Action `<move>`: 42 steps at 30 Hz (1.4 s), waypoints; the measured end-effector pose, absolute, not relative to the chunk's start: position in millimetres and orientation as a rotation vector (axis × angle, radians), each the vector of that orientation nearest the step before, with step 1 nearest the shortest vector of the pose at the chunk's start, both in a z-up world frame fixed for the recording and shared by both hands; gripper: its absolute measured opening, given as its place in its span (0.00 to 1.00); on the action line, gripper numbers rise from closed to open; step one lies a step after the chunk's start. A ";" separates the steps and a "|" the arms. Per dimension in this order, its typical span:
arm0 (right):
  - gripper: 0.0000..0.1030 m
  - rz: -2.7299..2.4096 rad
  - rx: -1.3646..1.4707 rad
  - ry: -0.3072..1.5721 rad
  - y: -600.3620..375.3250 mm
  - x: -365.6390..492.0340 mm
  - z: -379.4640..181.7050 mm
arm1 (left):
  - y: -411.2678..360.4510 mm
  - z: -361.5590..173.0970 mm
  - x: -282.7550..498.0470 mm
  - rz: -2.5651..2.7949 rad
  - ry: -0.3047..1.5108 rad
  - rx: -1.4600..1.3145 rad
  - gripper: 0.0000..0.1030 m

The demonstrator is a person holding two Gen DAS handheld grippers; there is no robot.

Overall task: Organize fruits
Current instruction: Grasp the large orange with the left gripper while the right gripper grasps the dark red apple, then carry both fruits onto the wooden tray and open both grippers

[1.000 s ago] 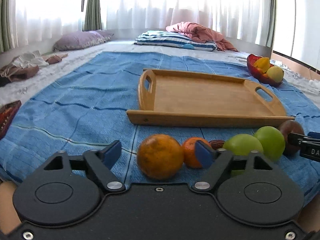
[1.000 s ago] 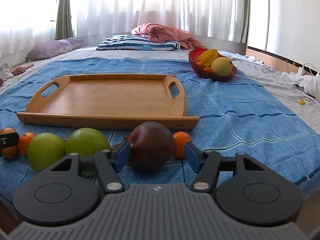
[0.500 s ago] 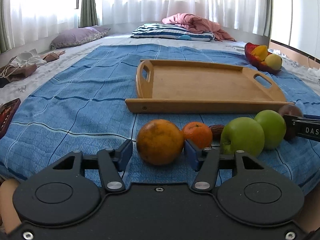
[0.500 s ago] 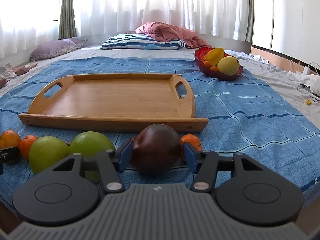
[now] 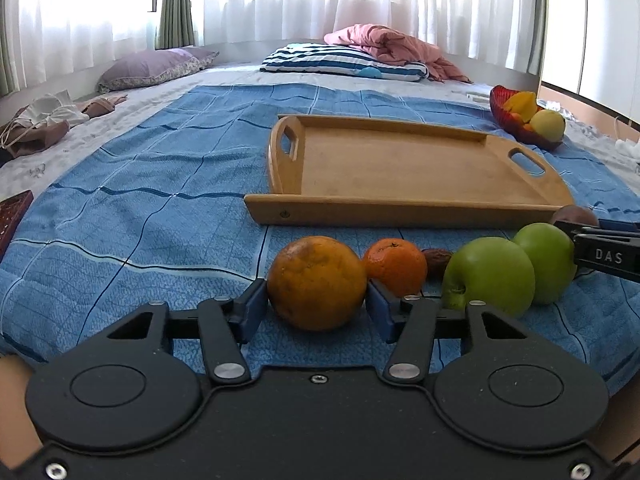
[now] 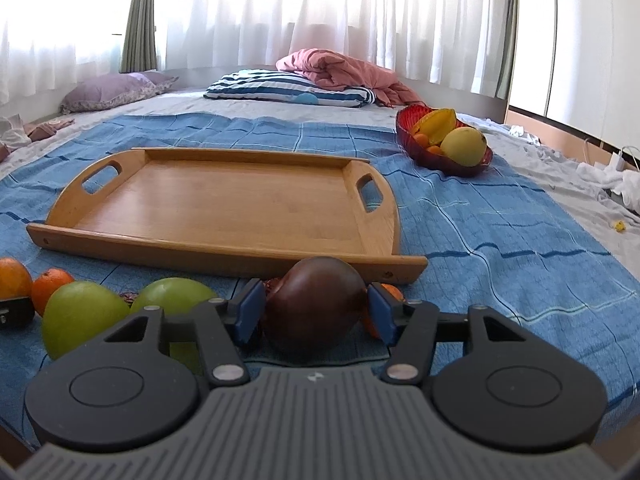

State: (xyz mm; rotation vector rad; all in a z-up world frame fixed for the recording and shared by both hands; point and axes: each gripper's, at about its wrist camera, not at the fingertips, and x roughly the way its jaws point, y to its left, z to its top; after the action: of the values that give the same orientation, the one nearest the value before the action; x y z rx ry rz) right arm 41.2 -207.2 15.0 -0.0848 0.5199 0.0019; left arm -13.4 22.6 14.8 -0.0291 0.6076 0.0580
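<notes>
Down at the bottom of the left view, the left gripper has just been closing its blue pads on the big orange, and now both pads touch its sides. The orange sits on the blue blanket. Low in the middle of the right view, the right gripper pinches the dark round fruit between its pads.

The wooden tray lies bare in the middle of both views, just behind the row of fruit. I think both fruits should go there.

What could go wrong? The orange is round and smooth. If the pads only touch it lightly, it could slip out and roll away on the soft blanket. The small orange sits right against the big one, so a lift could bump it. The green apple is close to the right pad too. The tray's front wall stands up a bit. A fruit carried too low could hit it.

Room to move looks good. The tray floor is wide open. The red bowl of fruit sits well apart at the upper right. To the left, the blanket is bare.
</notes>
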 end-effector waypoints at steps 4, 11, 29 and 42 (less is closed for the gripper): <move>0.59 0.001 -0.077 0.520 -207.7 45.4 14.7 | 20.4 16.1 -13.4 0.061 0.604 -0.020 0.50; 0.57 -0.005 -0.073 0.510 -208.0 41.9 15.1 | 20.8 20.5 -14.2 0.062 0.596 -0.021 0.49; 0.55 0.000 0.132 0.479 -233.4 33.7 32.3 | 21.9 45.1 -10.4 0.054 0.535 -0.023 0.49; 0.53 0.013 0.184 0.463 -241.6 34.6 39.1 | 18.0 53.9 -5.3 0.030 0.520 -0.029 0.49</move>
State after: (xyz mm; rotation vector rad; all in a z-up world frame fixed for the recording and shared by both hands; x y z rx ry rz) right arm 34.6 -241.6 39.1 0.1843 0.4634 0.0130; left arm -5.3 18.0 53.9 -0.0286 0.5196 0.0302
